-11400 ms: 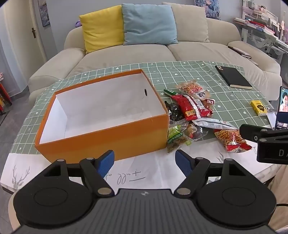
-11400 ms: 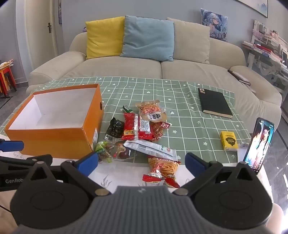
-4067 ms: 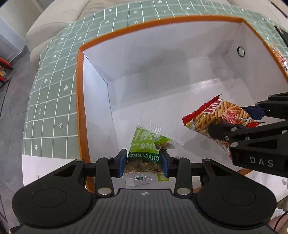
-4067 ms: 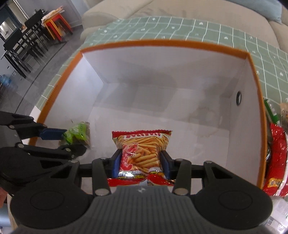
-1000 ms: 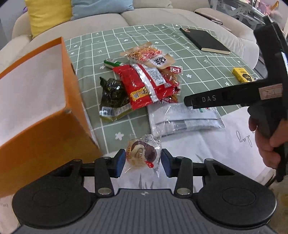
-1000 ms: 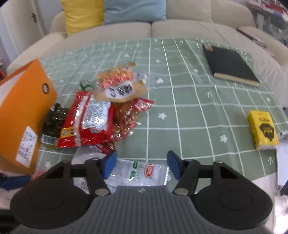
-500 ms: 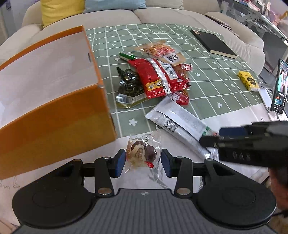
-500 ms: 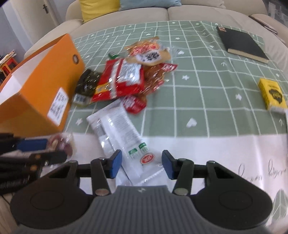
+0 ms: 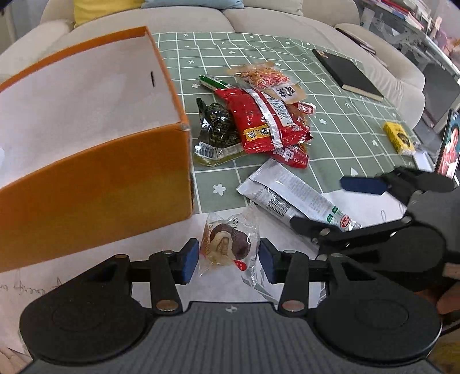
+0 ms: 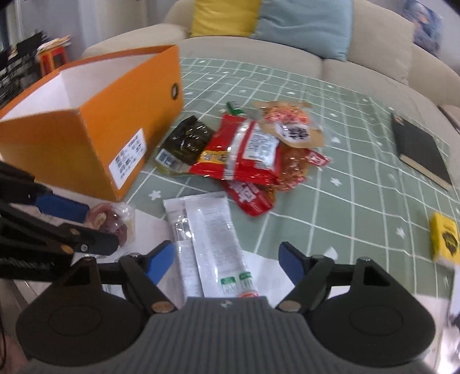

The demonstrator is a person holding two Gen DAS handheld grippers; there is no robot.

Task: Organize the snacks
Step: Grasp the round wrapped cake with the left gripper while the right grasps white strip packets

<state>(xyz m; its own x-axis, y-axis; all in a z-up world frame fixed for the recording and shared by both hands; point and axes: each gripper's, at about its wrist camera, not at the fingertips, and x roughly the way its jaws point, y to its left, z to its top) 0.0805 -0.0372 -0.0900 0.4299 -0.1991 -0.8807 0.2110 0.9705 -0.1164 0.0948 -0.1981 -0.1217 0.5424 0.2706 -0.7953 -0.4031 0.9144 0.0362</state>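
Note:
My left gripper is shut on a small clear packet with a brown pastry, just right of the orange box. My right gripper is open around the near end of a long white packet that lies on the table; its jaws do not touch the packet. In the left wrist view the right gripper straddles the white packet. In the right wrist view the left gripper holds the pastry packet beside the orange box. A pile of red and dark snack bags lies beyond.
A black notebook lies at the far right of the green checked cloth. A yellow packet and a phone sit at the right edge. A sofa with cushions stands behind the table.
My right gripper has opened wider over the white packet's near end and turned, so the view has swung left. My left gripper still holds the pastry packet and has shifted slightly toward the box.

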